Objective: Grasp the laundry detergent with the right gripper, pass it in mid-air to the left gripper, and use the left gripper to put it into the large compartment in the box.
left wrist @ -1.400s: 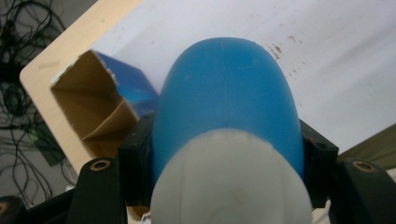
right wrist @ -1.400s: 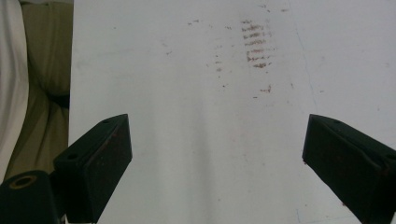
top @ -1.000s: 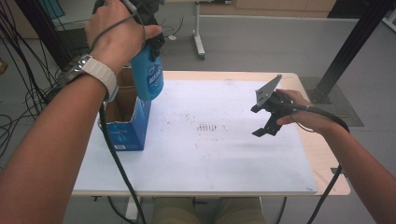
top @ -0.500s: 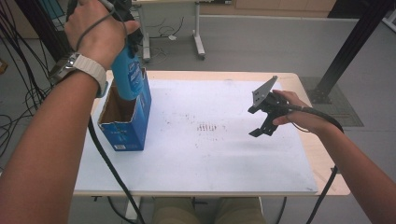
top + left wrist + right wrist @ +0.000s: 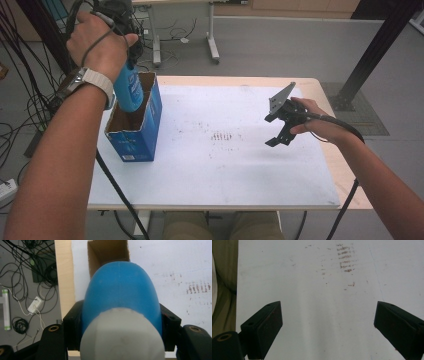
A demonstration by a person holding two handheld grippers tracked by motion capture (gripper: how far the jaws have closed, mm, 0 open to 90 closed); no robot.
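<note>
At a wooden table (image 5: 320,87) covered by a white sheet (image 5: 240,165), we see the left gripper (image 5: 131,55) clamped on a smooth blue plastic bottle (image 5: 128,89), its lower end dipping into the open top of a blue cardboard box (image 5: 146,131) near the table's left edge. The box shows raw brown card on its inner walls and glossy printed blue outside. The left gripper view adds what we cannot see from above: the bottle's rounded blue body (image 5: 120,292) pressed between both black jaws, a pale grey domed cap (image 5: 122,337) nearest the lens, and the box's brown mouth (image 5: 108,251) beyond it. Cables lie on the grey floor (image 5: 27,277) beside the table.

Over the right half of the sheet we see the right gripper (image 5: 280,131) hovering with its jaws spread wide and nothing between them. Its own view shows two matte black blocky pads (image 5: 264,327) above the white sheet (image 5: 312,302), which carries a patch of reddish-brown smudges (image 5: 345,258).
</note>
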